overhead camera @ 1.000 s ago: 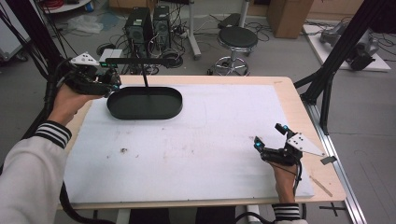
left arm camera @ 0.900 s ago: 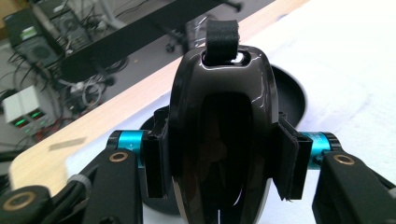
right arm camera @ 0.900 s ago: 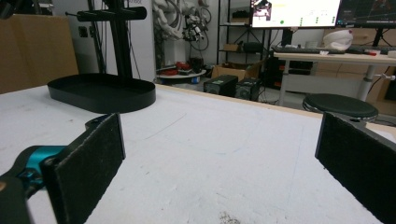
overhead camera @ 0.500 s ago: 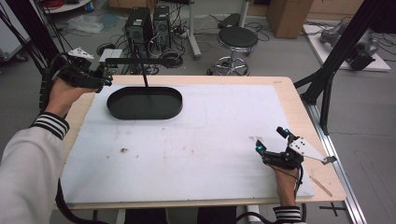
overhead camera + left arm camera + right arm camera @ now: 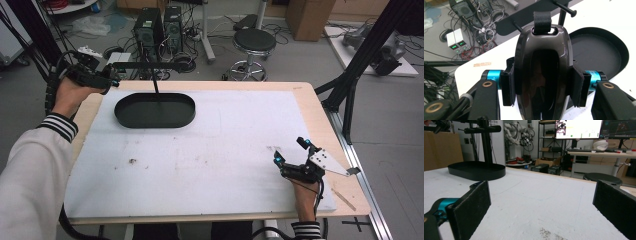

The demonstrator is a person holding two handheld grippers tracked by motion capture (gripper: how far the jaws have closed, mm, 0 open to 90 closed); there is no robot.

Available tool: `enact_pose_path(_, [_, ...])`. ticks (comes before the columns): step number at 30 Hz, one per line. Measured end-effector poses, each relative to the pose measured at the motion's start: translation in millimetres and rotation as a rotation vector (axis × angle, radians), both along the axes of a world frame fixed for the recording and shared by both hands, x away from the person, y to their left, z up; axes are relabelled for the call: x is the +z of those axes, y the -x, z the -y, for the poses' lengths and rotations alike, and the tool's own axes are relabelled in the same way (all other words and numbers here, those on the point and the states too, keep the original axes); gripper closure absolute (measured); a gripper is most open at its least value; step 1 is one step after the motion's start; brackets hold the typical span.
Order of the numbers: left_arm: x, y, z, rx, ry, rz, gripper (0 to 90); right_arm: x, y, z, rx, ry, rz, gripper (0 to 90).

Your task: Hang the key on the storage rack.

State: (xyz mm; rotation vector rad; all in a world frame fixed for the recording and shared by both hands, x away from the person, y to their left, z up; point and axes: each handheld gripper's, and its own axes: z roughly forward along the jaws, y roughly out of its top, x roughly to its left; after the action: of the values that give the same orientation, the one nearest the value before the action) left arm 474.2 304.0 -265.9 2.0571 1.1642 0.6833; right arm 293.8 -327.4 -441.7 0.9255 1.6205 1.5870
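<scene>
1 black stand far left | left gripper clamps 1 glossy dark case | right gripper near right, jaws apart, empty

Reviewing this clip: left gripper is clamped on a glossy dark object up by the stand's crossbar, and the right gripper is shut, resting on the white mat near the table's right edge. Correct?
Not quite. The right gripper is open: the right gripper view shows its pads wide apart with nothing between them. The rest holds: the left gripper clamps the glossy dark object by the crossbar, and the right rests on the white mat.
</scene>
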Motion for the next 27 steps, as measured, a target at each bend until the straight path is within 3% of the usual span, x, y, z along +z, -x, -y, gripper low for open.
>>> enact_pose_path(19, [-1.2,-7.9,-5.4,0.038,0.046,0.011,48.6,-5.1,0.3,-2.5,0.002,0.006,0.014,0.5])
enact_pose_path(27, [4.8,-13.0,-1.1,0.032,0.03,0.01,48.6,-6.2,-0.3,-3.7,0.005,0.011,0.004,0.4])
